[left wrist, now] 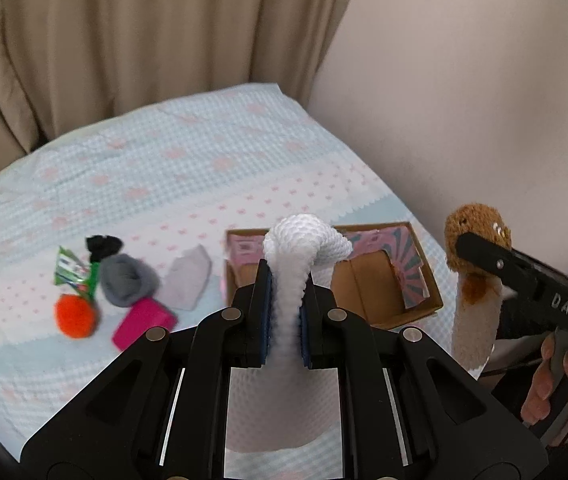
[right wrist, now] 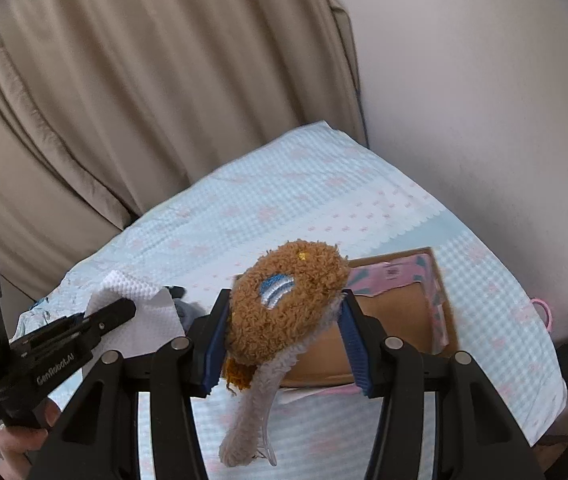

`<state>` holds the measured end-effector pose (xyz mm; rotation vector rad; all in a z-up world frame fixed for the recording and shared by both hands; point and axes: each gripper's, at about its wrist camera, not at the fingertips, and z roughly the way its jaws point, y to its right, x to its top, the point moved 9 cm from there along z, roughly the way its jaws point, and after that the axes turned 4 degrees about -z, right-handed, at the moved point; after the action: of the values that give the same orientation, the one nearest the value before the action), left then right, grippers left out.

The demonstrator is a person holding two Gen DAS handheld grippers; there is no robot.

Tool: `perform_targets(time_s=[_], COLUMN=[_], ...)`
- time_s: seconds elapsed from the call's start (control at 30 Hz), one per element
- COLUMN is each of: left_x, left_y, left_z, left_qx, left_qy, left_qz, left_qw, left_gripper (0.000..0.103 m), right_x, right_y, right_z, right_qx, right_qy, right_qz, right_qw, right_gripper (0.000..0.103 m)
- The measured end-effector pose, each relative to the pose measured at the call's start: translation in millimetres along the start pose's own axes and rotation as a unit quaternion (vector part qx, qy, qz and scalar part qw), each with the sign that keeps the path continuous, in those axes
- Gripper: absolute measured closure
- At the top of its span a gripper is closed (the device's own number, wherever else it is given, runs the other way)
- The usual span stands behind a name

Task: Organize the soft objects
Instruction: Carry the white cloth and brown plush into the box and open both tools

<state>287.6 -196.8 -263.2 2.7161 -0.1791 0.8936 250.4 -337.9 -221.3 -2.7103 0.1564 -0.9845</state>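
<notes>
My left gripper [left wrist: 285, 280] is shut on a white knitted cloth [left wrist: 303, 240] and holds it above the bed; it also shows in the right wrist view [right wrist: 140, 300]. My right gripper [right wrist: 282, 312] is shut on a brown fuzzy sock [right wrist: 287, 300] with a pale cuff that hangs down; the sock shows at the right of the left wrist view [left wrist: 473, 236]. An open cardboard box [left wrist: 423, 292] with pink lining lies on the bed behind both grippers, and in the right wrist view [right wrist: 399, 316] too.
On the patterned bedsheet [left wrist: 164, 168] at the left lie an orange pompom [left wrist: 75, 316], a magenta block [left wrist: 144, 322], a grey bundle [left wrist: 128, 278], a black item [left wrist: 102, 246], a green packet [left wrist: 72, 268] and a pale folded cloth [left wrist: 188, 280]. Curtain and wall stand behind.
</notes>
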Motion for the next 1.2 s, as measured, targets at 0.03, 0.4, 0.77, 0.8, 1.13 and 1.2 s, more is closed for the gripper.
perform_targets(time_s=[0.03, 0.4, 0.77, 0.8, 1.13, 1.2], left_x=[0, -11, -56, -57, -52, -51], left_y=[6, 23, 22, 23, 21, 21], left_z=[9, 140, 231, 232, 210, 207], left_qx=[0.002, 0.031, 0.054, 0.054, 0.091, 0.088], left_qy=[-0.007, -0.107, -0.223, -0.225, -0.195, -0.193], left_qz=[0.001, 0.013, 0.048, 0.051, 0.091, 0.089], left_qw=[1.0, 0.9937, 0.9723, 0.9715, 0.9723, 0.9732], left_gripper=[0.093, 0.093, 0.093, 0.093, 0.0, 0.0], right_x=[1, -9, -48, -51, -61, -59], right_y=[11, 91, 111, 113, 115, 116], right_z=[7, 110, 186, 190, 206, 203], right_qx=[0.002, 0.007, -0.002, -0.003, -0.003, -0.003], right_qy=[-0.007, -0.103, -0.191, -0.196, -0.244, -0.236], right_qz=[0.005, 0.039, 0.001, 0.002, 0.004, 0.008], right_qw=[1.0, 0.994, 0.982, 0.981, 0.97, 0.972], right_gripper=[0.056, 0.056, 0.056, 0.056, 0.0, 0.0])
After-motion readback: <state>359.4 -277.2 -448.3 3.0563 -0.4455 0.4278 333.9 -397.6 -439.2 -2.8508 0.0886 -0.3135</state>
